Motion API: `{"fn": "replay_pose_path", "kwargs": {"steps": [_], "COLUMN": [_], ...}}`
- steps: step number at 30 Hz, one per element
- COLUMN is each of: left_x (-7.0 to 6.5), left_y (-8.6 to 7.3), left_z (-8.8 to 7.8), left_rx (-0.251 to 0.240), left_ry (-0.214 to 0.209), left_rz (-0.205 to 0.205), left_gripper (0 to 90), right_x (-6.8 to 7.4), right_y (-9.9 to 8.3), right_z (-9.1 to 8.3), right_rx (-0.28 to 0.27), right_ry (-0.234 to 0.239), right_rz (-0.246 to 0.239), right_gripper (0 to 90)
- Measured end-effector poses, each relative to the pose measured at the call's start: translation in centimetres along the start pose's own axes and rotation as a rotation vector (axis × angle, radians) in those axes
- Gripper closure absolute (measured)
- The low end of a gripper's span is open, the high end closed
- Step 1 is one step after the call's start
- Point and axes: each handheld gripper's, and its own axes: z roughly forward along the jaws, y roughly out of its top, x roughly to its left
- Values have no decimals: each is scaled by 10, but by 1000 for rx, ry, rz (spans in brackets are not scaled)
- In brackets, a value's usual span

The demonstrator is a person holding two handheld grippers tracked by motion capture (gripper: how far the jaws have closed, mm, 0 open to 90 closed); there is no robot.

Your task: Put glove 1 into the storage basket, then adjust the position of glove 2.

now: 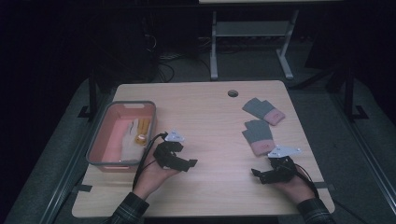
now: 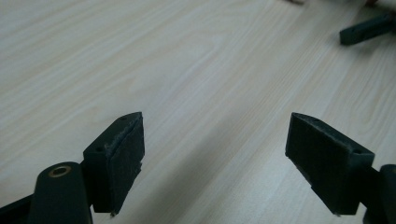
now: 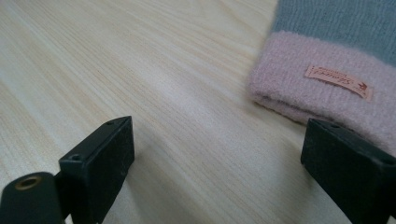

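Two grey knitted gloves with pink cuffs lie on the right half of the wooden table: one farther back, the other nearer me. In the right gripper view the nearer glove's pink cuff carries a small label and lies just beyond the right-hand jaw. My right gripper rests low at the table's front right, open and empty. My left gripper hovers right of the tray, open, with bare wood between its jaws. The right gripper's jaw tip shows far off in the left gripper view.
A grey-rimmed tray with a pink inside stands at the left edge, holding a white item and an orange one. A round cable hole sits near the table's far edge. A white table frame stands behind on the dark floor.
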Motion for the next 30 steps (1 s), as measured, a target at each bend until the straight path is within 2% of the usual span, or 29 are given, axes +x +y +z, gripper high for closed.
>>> {"fn": "replay_pose_path", "kwargs": {"steps": [4,8,9,11,12,13,15,17,20,21,22,23,24,26,27,28,29,30], "left_x": [-3,-1,-2,-3,-3,-3,-2,1,3,3,2,2,3,3,3,3,3,3], "left_y": [-16,-25,-31,-34,-35,-36,-39,-42,-45,-45,-49,-49,-54,-56,-58,-58,-58,-58], "left_z": [14,20,25,28,30,32,34,35,34,34,34,34,34,33,33,32,32,32], "left_rx": [13,9,24,31,42,42,37,26,7,7,-19,-19,-38,-50,-60,-57,-57,-56], "left_ry": [21,29,27,33,26,26,32,18,7,7,10,10,12,10,8,8,9,9], "left_rz": [41,47,60,61,60,64,89,80,108,108,127,127,170,171,172,175,175,175], "left_gripper": [192,192,191,177,175,173,172,160,139,136,136,136,137,137,137,137,137,137], "right_x": [0,0,-1,-1,-1,-2,-2,-2,-3,-3,-6,-7,-9,-14,-14,-19,-19,-22], "right_y": [0,0,0,1,3,3,4,5,9,9,12,13,15,19,19,25,25,28], "right_z": [0,-1,-1,-1,-2,-4,-5,-8,-14,-14,-19,-20,-21,-24,-24,-25,-25,-25], "right_rx": [1,1,7,17,35,29,28,28,4,4,-19,-26,-34,-44,-44,-44,-44,-47], "right_ry": [5,5,5,4,-7,-12,-18,-13,-9,-9,0,-4,-6,-1,-1,-9,-9,-15], "right_rz": [2,2,1,1,8,7,3,10,15,15,13,15,11,20,20,30,30,33], "right_gripper": [93,93,94,96,149,175,180,231,318,318,421,454,502,597,597,715,715,774]}}
